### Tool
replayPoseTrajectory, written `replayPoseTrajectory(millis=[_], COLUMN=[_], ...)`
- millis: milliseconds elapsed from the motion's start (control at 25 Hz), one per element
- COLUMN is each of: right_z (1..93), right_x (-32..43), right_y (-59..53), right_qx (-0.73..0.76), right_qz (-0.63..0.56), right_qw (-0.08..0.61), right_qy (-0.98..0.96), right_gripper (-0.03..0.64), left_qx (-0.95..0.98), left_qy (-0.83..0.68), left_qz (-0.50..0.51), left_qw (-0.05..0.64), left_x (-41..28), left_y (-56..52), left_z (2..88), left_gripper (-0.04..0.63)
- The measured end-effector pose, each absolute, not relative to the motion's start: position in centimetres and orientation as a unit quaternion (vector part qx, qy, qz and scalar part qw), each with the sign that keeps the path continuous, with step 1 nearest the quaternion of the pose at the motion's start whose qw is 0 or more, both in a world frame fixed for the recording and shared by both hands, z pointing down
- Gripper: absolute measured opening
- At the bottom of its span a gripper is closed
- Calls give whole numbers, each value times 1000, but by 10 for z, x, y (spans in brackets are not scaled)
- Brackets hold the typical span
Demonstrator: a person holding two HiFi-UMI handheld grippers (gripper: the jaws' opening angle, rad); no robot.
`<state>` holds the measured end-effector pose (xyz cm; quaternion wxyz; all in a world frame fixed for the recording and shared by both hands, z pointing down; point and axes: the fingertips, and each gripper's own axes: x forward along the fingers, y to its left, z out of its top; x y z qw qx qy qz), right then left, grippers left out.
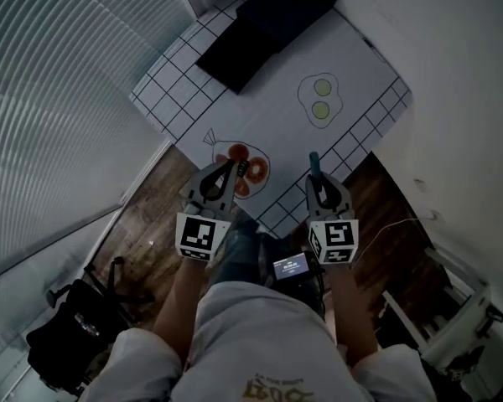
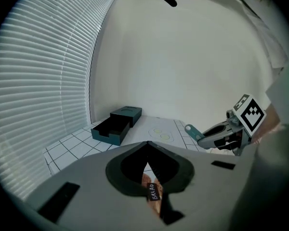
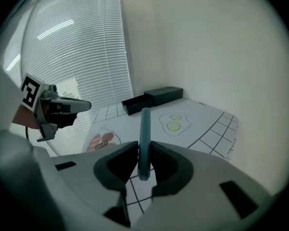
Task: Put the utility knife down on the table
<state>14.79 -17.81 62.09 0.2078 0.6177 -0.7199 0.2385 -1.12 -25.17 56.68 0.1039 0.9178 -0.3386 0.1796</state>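
Note:
A teal utility knife (image 3: 144, 129) stands between the pads of my right gripper (image 3: 144, 150), which is shut on its handle; the knife sticks out ahead of the jaws. From the head view, the right gripper (image 1: 316, 178) holds the utility knife (image 1: 313, 159) above the near edge of the table's white gridded mat (image 1: 268, 82). My left gripper (image 1: 229, 170) hovers beside it over a printed bread-bag drawing (image 1: 250, 170). The left gripper (image 2: 148, 144) has its tips together with nothing between them. The left gripper view also catches the knife (image 2: 192, 130) at the right.
A dark open box (image 1: 264, 23) lies at the table's far end, beyond a fried-egg drawing (image 1: 321, 99). Window blinds run along the left and a plain wall along the right. On the floor are a black bag (image 1: 75, 333) and a white rack (image 1: 461, 325).

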Motion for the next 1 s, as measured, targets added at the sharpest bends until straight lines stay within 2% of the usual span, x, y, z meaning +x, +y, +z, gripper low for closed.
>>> replayPoseTrajectory(millis=[560,1000], right_z=[680,691], right_x=[135,131], right_y=[-176,-174], right_qx=[588,586], right_qz=[269,270], right_qw=[284,316], right_qy=[-708,-696], right_gripper=[86,86], left_qx=[914,911], left_qy=[-325,-326], left_qz=[204,209], left_qw=[135,143], left_x=[-11,-16], left_y=[-248,-248], left_z=[612,620], left_gripper=[8,8])
